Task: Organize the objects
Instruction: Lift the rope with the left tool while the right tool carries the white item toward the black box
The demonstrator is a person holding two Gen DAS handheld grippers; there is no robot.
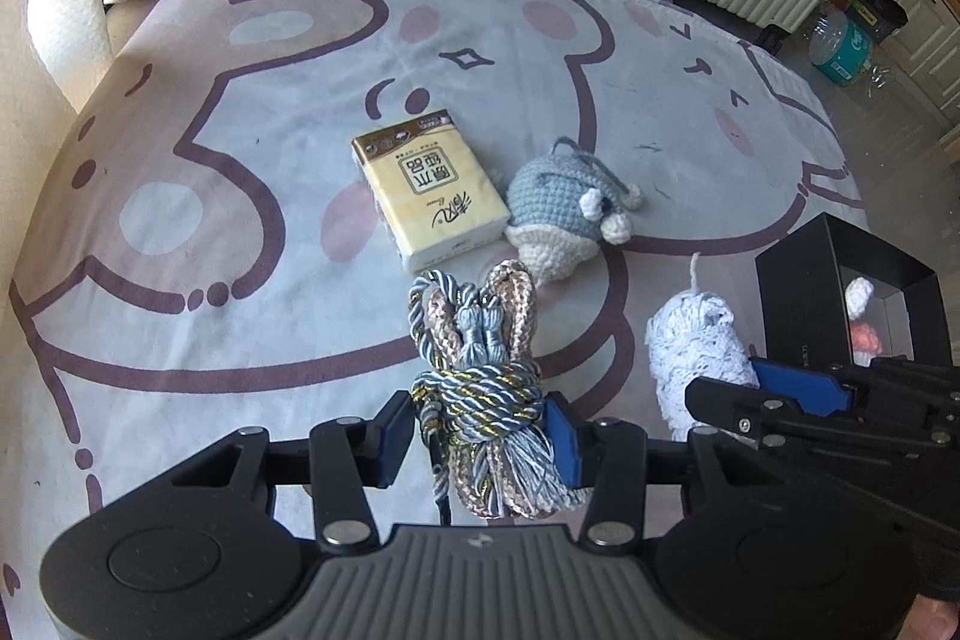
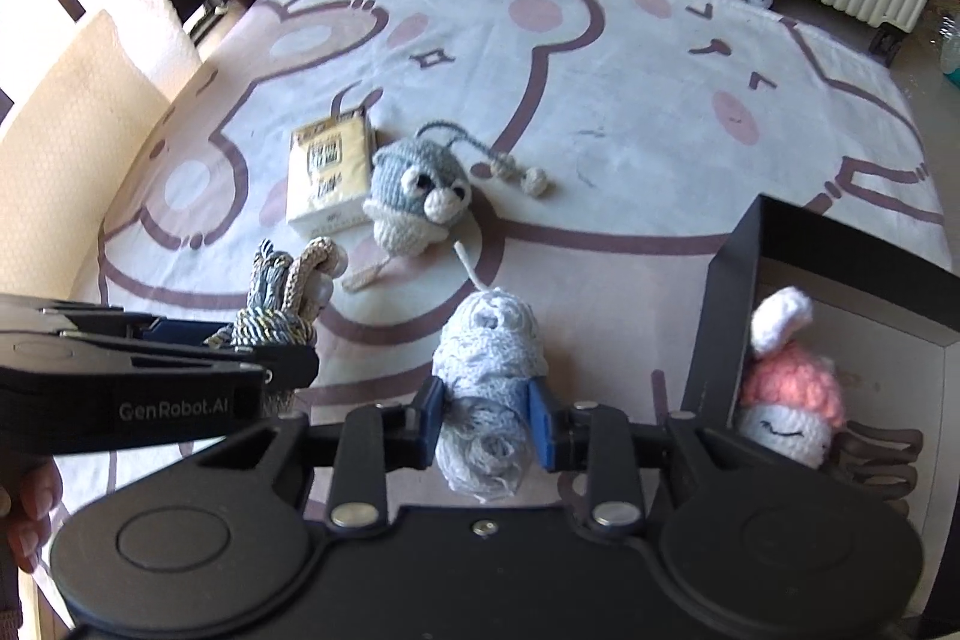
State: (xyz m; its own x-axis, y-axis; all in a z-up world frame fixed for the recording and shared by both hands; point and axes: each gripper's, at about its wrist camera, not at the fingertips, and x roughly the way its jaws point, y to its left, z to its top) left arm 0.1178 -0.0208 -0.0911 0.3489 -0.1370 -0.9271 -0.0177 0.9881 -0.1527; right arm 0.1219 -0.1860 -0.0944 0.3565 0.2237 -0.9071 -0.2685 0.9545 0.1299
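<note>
Left wrist view: left gripper clamps knotted cord bundle; right gripper clamps white yarn ball, black box beside

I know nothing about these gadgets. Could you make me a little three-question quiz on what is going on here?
1. True or false: the left gripper has its jaws shut on the knotted bundle of blue, gold and tan twisted cord.
2. What does the right gripper hold? A) yellow tissue packet B) pale blue skein of yarn C) grey-blue crocheted animal
3. Fill in: the pink-and-white crocheted doll lies inside the black ____.

Key: 1 true; 2 B; 3 box.
</note>
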